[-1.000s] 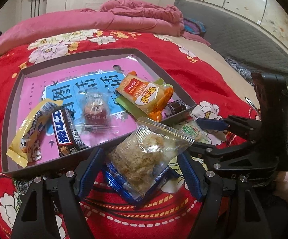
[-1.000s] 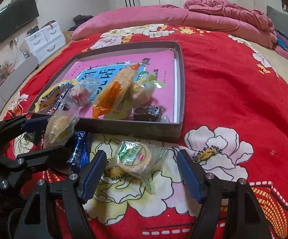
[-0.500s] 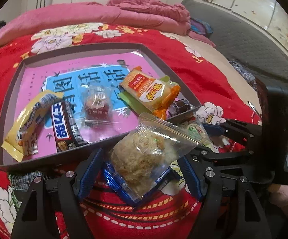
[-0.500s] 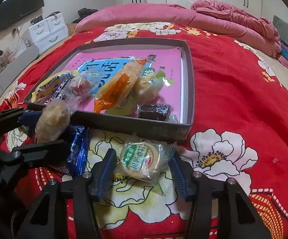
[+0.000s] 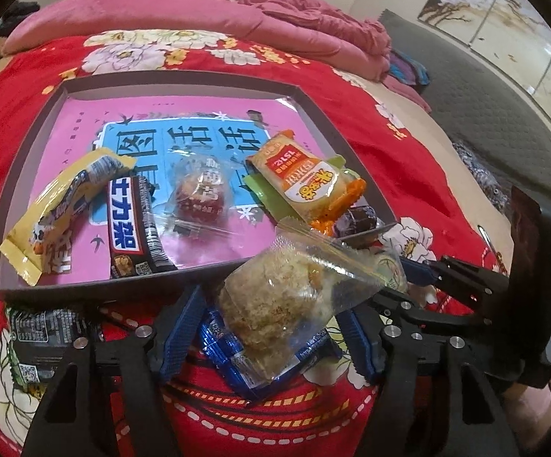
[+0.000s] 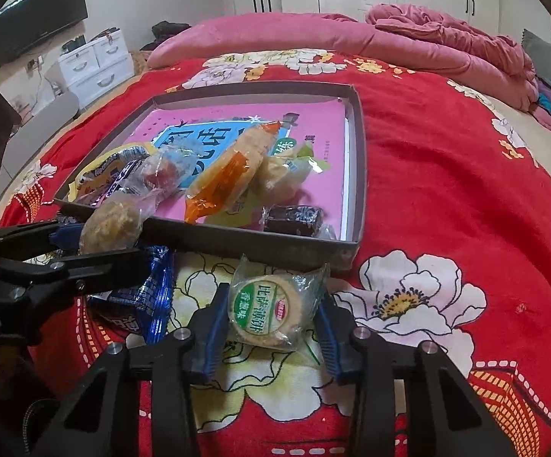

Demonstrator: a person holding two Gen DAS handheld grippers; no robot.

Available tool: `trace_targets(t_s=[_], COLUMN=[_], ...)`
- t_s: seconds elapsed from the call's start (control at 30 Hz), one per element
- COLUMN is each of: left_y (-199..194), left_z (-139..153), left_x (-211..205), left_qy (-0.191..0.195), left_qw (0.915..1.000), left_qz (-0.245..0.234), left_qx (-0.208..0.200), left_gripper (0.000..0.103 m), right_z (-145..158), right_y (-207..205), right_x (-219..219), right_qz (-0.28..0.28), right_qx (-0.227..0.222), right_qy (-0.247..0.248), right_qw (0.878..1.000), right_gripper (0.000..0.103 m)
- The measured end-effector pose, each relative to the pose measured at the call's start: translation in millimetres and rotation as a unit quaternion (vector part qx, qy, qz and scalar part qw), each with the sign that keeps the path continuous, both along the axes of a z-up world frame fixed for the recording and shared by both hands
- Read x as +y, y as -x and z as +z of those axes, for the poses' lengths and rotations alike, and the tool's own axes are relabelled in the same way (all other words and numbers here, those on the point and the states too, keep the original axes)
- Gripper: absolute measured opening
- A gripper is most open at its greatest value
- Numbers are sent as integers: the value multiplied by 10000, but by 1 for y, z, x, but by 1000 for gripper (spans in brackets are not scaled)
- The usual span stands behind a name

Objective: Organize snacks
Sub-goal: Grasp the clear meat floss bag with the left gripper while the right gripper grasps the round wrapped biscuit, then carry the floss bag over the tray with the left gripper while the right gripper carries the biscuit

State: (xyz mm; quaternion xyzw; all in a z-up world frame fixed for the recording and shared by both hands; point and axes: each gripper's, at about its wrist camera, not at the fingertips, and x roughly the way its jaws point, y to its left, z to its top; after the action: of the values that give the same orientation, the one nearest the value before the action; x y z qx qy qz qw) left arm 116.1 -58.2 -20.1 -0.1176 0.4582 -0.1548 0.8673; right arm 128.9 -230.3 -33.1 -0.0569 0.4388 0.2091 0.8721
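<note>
The bed (image 6: 446, 175) is carrying the tray (image 6: 355, 175). The left hand-held gripper (image 5: 271, 327) is holding the floss-cake bag (image 5: 275, 304) near the tray's front wall. The right hand-held gripper (image 6: 271, 327) is gripping the round biscuit pack (image 6: 266, 310). Risk: slippery film is liable to slide out, or a bag may be catching the wall.

Right gripper (image 6: 269, 327) now closed around the round cracker pack (image 6: 271, 310).
</note>
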Motion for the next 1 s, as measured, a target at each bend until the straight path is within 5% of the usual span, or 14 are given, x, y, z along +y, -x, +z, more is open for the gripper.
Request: trace_targets(t_s=[0.47,1.0], left_y=[3,11], left_z=[4,10], left_x=[3,2], left_qy=[-42,-18], left_qw=[10000,9998], left_qz=[56,-90], left_qx=[-64,-163], left_gripper=[51,49], right_z=[2,8], right_y=[1,4], right_x=[-4,-14], right_qz=[-40,-110], right_qx=[-21,-36], right_qy=[-107,-385], right_qw=[9999,9992], right_gripper=[42,42])
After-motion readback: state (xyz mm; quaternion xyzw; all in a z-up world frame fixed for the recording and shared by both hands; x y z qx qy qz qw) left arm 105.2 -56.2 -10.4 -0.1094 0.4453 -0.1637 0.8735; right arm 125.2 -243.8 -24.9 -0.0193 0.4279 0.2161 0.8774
